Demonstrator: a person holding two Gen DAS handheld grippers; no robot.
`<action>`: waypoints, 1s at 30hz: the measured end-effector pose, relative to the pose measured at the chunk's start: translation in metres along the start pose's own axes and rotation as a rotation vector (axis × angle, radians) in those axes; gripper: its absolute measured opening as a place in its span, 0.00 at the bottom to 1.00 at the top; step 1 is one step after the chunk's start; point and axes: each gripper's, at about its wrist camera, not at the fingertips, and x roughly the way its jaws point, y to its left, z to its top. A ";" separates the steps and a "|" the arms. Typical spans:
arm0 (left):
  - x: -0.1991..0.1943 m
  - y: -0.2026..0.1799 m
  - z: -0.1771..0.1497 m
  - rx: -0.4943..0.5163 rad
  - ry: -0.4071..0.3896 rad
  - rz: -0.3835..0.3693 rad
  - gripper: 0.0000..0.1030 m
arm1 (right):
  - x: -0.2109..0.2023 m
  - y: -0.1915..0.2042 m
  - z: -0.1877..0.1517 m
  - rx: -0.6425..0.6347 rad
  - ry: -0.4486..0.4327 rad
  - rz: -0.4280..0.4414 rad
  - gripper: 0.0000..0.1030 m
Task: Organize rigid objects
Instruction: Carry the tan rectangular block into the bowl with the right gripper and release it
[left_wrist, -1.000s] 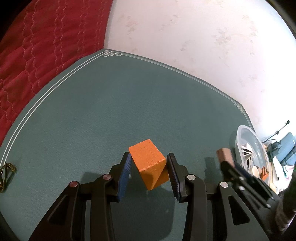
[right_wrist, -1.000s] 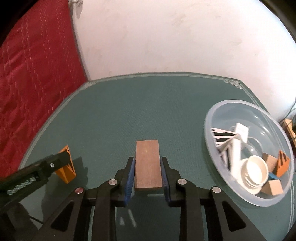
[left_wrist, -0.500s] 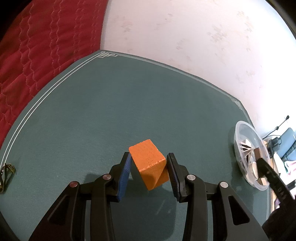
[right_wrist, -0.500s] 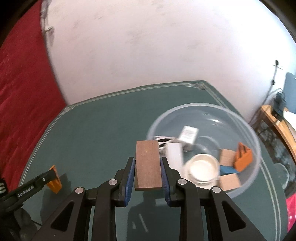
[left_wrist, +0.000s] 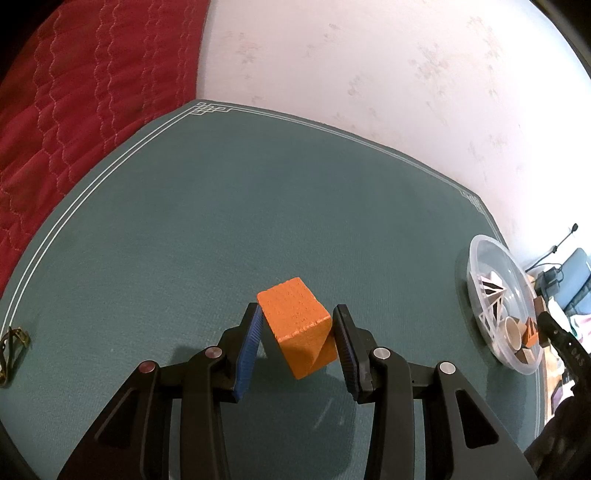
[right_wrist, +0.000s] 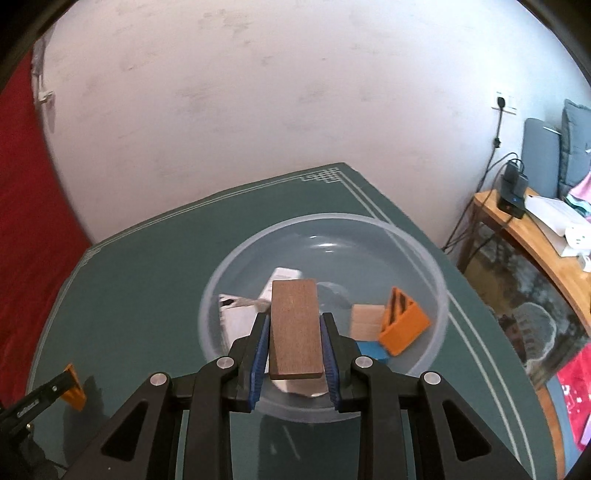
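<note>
An orange block (left_wrist: 299, 328) sits tilted between the pads of my left gripper (left_wrist: 297, 332), which is shut on it above the green table mat (left_wrist: 184, 229). My right gripper (right_wrist: 293, 332) is shut on a flat brown wooden plank (right_wrist: 294, 328) and holds it over the clear plastic bowl (right_wrist: 424, 266). Inside the bowl lie an orange striped wedge (right_wrist: 404, 325), a light wooden block (right_wrist: 366, 320), a blue piece (right_wrist: 373, 350) and white pieces (right_wrist: 236, 317). From the left wrist view the bowl (left_wrist: 491, 258) shows at the far right, with the right gripper's tip at its rim.
A wall rises behind the table and a red quilted cover (left_wrist: 74, 92) lies to the left. A small brass clip (left_wrist: 13, 345) rests near the mat's left edge. To the right stands a wooden side table (right_wrist: 535, 240) with cables and chargers.
My right gripper carried the plank rightward from the open mat to over the bowl, rolling as it went. The left gripper and its orange block stayed in place.
</note>
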 end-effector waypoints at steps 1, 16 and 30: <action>0.000 0.000 0.000 0.001 0.000 0.000 0.39 | 0.001 -0.003 0.001 0.007 -0.001 -0.008 0.28; 0.000 -0.012 -0.004 0.012 -0.016 -0.009 0.39 | -0.010 -0.023 -0.013 0.024 -0.059 -0.110 0.43; -0.006 -0.041 -0.007 0.082 -0.025 -0.018 0.39 | -0.044 -0.050 -0.031 0.083 -0.202 -0.210 0.56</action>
